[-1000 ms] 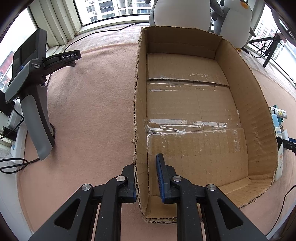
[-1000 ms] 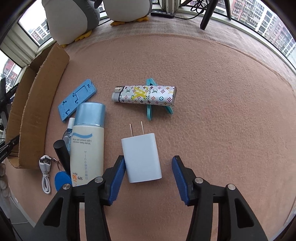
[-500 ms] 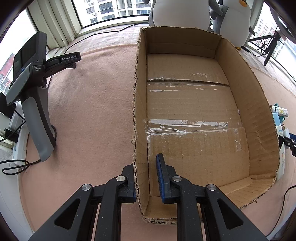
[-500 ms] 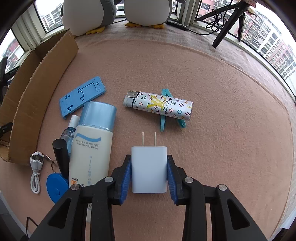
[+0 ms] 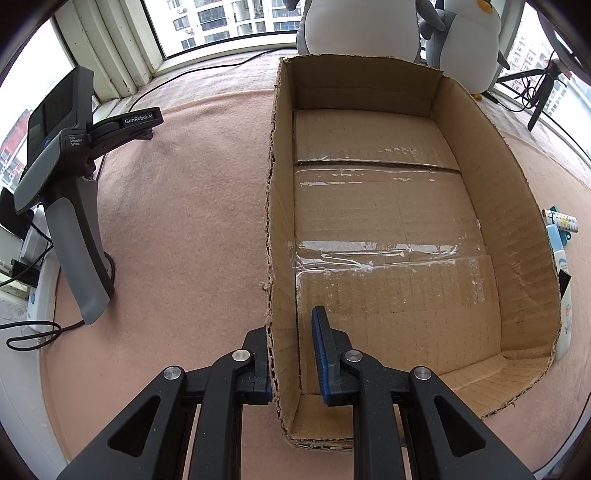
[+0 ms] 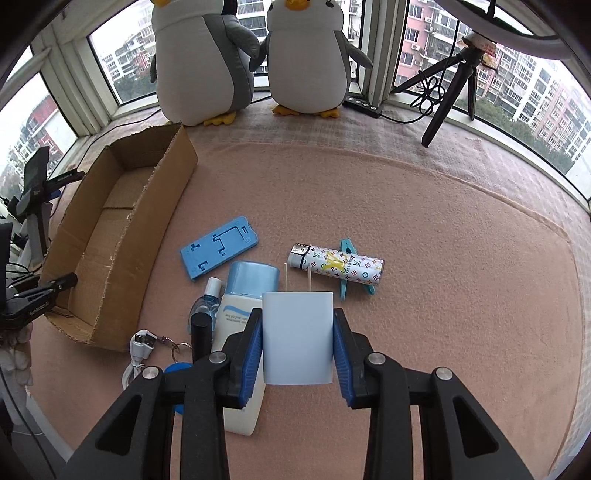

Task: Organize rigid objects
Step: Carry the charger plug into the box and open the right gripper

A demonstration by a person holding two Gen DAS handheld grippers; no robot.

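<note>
Presently the right tongs (image 6: 297, 341) clamp a white two-pin charger block (image 6: 297, 338), seemingly lifted clear. Left tongs (image 5: 290, 360) pinch the open brown cardboard box (image 5: 532, 236) wall.

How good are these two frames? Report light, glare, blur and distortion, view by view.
Left wrist view: soft, even daylight, strong fisheye bending of the box walls, glare on the tape strips, windows blown out, all sharp. Right wrist view: same bending with dark corners, faint shadows on the mat, charger sharp but washed pale, no motion blur.
</note>
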